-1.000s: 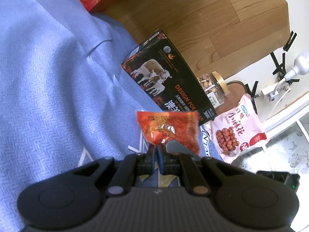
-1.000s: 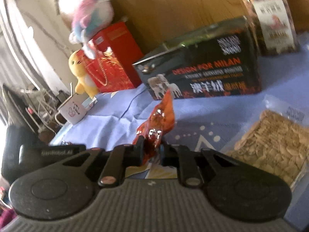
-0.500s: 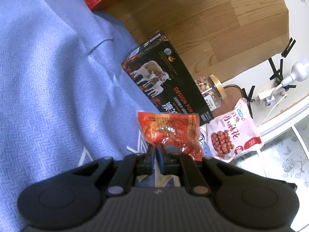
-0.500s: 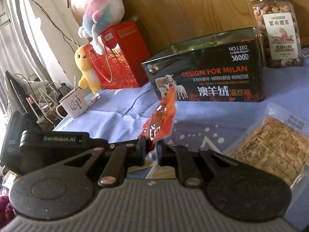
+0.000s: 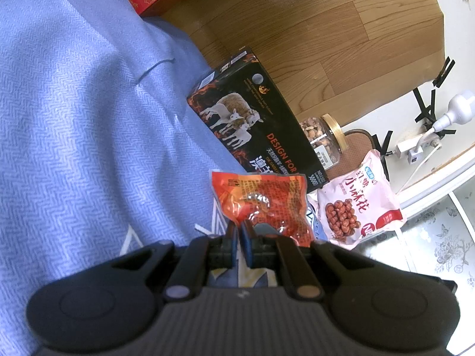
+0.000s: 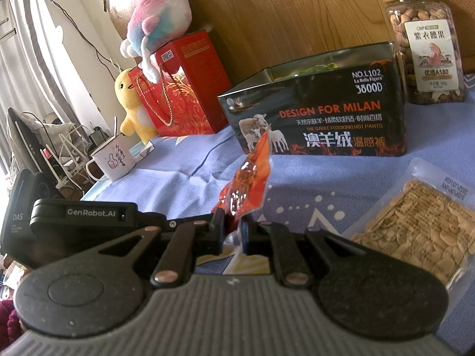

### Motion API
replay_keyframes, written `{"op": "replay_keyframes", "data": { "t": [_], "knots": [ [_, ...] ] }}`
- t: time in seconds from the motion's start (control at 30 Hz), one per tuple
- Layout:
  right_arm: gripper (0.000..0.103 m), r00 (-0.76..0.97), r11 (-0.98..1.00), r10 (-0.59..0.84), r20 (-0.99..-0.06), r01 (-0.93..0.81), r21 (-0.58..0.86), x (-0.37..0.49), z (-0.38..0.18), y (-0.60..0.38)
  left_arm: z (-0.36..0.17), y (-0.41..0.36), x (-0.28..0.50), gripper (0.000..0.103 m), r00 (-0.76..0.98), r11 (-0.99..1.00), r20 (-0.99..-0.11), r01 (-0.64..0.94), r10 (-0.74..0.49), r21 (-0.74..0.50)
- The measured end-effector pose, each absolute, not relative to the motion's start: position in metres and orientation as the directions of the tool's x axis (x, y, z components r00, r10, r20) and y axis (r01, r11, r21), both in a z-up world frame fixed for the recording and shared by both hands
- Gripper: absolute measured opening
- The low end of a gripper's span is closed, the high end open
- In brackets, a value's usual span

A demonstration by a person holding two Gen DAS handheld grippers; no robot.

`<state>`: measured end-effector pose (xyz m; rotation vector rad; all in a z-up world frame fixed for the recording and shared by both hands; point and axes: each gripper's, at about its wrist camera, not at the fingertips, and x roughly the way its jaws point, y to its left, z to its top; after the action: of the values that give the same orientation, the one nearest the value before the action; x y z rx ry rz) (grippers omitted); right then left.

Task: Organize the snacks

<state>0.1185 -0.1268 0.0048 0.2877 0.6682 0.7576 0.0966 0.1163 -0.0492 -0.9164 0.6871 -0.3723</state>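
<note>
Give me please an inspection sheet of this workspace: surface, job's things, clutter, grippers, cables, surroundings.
Surface: blue patterned cloth, wrinkled.
Job's things: orange-red plastic snack packet; open black tin box with sheep picture; clear nut jar with gold lid; pink snack bag; clear seed packet.
Clutter: red gift bag, yellow plush chick, pastel plush, white mug.
Grippers: left gripper and right gripper both shut on the packet.
Cables: white plug and cord on wall.
Surroundings: wooden panel.
</note>
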Motion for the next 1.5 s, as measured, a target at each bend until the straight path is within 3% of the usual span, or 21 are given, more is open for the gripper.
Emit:
{"op": "replay_keyframes", "data": {
  "t": [1.5],
  "knots": [
    [0.013,0.551,0.700,0.714,-0.432,-0.543,0.463,0.1149,0.0049,-0.1292,-0.0484,0.1137,0.0943,0.005,0.732,0.566,-0.366,0.032,-0.574,-0.824]
  ]
}}
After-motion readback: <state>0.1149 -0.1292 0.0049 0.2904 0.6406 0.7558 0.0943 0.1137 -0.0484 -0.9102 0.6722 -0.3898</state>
